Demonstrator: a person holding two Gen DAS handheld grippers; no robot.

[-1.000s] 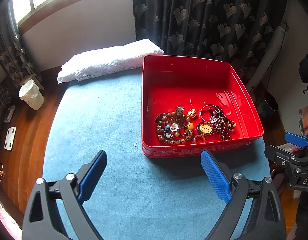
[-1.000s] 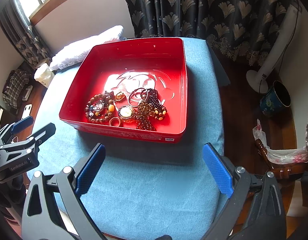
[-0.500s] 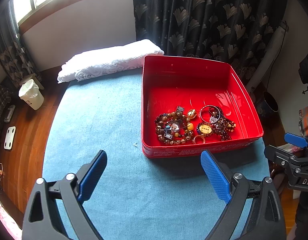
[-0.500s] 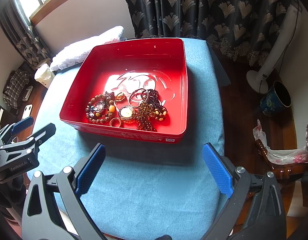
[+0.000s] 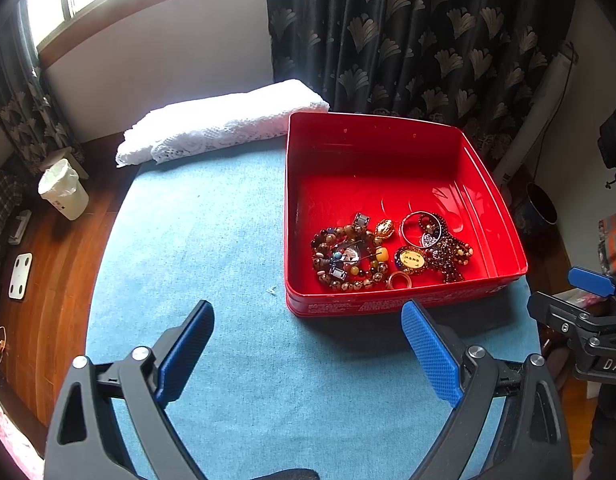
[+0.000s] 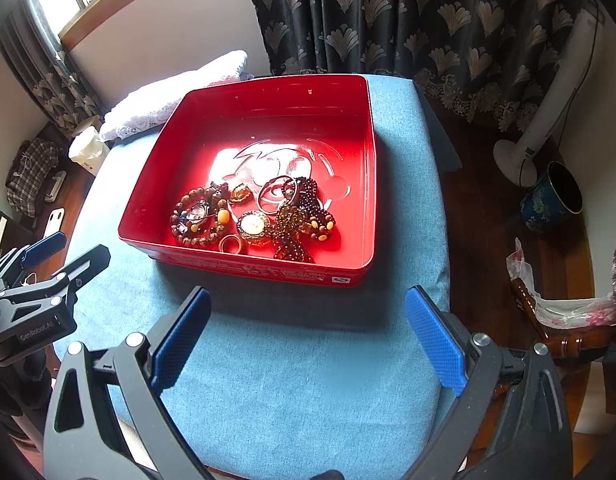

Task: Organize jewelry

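A red tin box (image 5: 388, 132) (image 6: 372, 184) stands on a blue cloth-covered table (image 5: 195, 232) (image 6: 308, 360). In its near part lies a heap of jewelry: a beaded bracelet (image 5: 348, 258) (image 6: 197, 218), a gold oval pendant (image 5: 411, 259) (image 6: 252, 226), a silver bangle (image 5: 420, 229) (image 6: 276, 194), a dark garnet bead cluster (image 5: 448, 254) (image 6: 297, 224) and a small gold ring (image 5: 399, 280) (image 6: 229, 243). My left gripper (image 5: 308, 350) is open and empty, above the cloth, short of the box. My right gripper (image 6: 308, 338) is open and empty too, in front of the box.
A folded white lace cloth (image 5: 219, 124) (image 6: 167, 96) lies at the table's far edge. On the wooden floor are a small white bin (image 5: 63, 196), a dark pot (image 6: 552, 200) and a white fan stand (image 6: 520, 152). Dark patterned curtains (image 5: 408, 40) hang behind.
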